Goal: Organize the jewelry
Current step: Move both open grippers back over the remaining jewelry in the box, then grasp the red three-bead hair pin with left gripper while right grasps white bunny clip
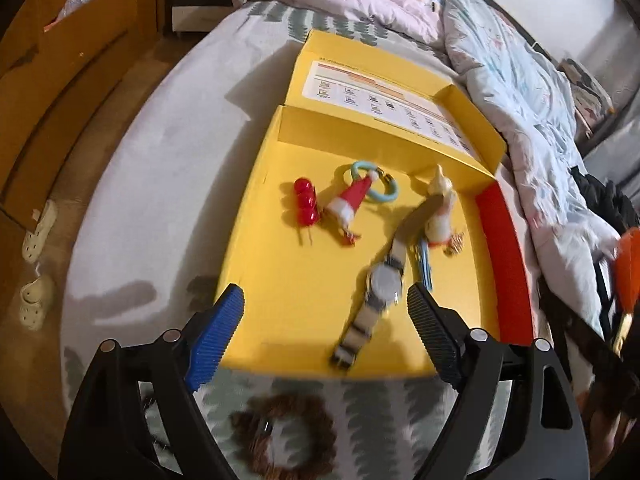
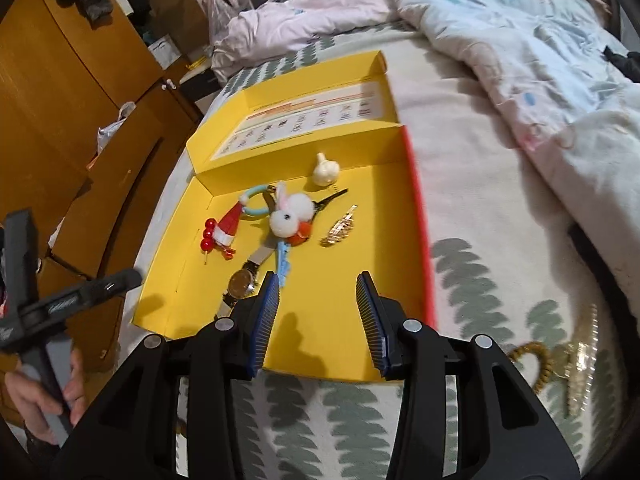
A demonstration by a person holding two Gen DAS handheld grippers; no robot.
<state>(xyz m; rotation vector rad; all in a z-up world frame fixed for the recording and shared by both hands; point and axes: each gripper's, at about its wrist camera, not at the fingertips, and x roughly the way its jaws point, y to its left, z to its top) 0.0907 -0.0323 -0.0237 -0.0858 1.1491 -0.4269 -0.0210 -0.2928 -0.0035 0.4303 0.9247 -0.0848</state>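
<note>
An open yellow box lies on the bed and holds several trinkets. Inside are a silver wristwatch, a red bead hairpin, a Santa-hat charm on a teal ring, a white rabbit pompom, a garlic-shaped charm and a gold clip. My left gripper is open above the box's near edge, over the watch. My right gripper is open and empty over the box's near part.
A brown furry hair tie lies on the sheet before the box. A gold spiral hair tie and a gold claw clip lie right of the box. A crumpled duvet covers the far bed. Wooden cabinets stand left.
</note>
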